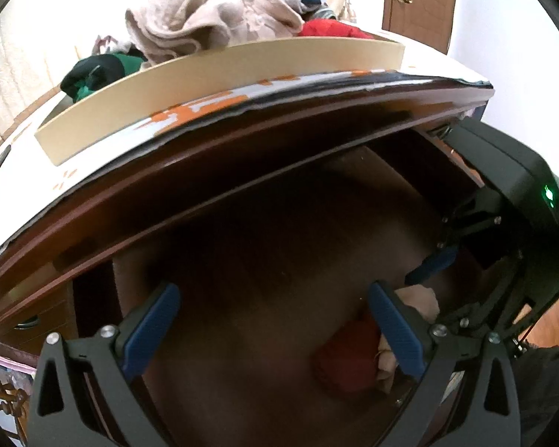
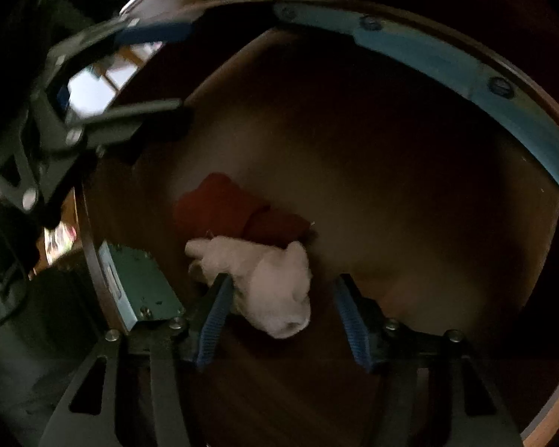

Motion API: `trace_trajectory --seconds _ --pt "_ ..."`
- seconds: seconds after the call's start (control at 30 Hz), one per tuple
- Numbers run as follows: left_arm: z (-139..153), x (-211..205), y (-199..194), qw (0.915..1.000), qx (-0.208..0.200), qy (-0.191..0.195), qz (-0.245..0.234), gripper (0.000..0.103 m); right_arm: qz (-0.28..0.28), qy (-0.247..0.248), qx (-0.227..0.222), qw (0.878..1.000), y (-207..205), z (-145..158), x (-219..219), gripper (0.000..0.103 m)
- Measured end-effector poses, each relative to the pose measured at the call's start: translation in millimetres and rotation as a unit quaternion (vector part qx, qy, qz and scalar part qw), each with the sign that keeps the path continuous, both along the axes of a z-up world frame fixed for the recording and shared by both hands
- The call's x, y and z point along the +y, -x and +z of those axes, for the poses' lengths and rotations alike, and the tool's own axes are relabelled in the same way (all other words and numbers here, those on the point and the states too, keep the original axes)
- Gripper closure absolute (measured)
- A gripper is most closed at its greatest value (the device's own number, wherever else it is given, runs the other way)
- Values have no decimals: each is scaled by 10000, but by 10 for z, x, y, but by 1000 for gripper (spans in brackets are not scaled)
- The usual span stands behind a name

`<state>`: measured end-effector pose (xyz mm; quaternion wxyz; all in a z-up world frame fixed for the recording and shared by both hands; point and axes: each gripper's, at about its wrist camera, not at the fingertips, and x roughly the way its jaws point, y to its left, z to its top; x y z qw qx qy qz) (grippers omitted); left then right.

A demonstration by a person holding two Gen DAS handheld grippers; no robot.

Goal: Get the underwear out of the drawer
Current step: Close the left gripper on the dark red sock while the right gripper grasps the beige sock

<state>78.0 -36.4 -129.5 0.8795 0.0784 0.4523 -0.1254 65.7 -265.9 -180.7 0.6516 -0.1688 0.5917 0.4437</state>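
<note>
Our right gripper (image 2: 279, 316) stands half-wide around the pale underwear (image 2: 268, 283) in the drawer (image 2: 410, 186), not pressing, while our left gripper (image 1: 272, 320) hangs wide and empty.

left tool (image 1: 274, 326): black angular frame | ribbed blue pads | silver screws || right tool (image 2: 281, 320): same black frame | blue ribbed pads | green light on its housing

bedroom: clothes pile (image 1: 212, 15), dresser drawer (image 1: 279, 260)
</note>
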Motion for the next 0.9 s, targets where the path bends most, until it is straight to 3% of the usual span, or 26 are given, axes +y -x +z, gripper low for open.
trace_trajectory --seconds 0.13,0.47,0.63,0.9 --pt "-29 -32 -9 10000 48 12 -42 1 204 -298 175 9992 53 6 52 69" --pt "-187 -349 -53 9966 418 -311 -635 1 -389 -596 -415 9966 -27 164 -184 74" --pt "-341 -494 -75 9903 845 -540 -962 1 -644 -548 -698 9940 -132 235 -342 74" --pt "-528 -532 -261 9803 1638 -219 -1078 5 -975 -808 -655 9898 -245 305 -498 74"
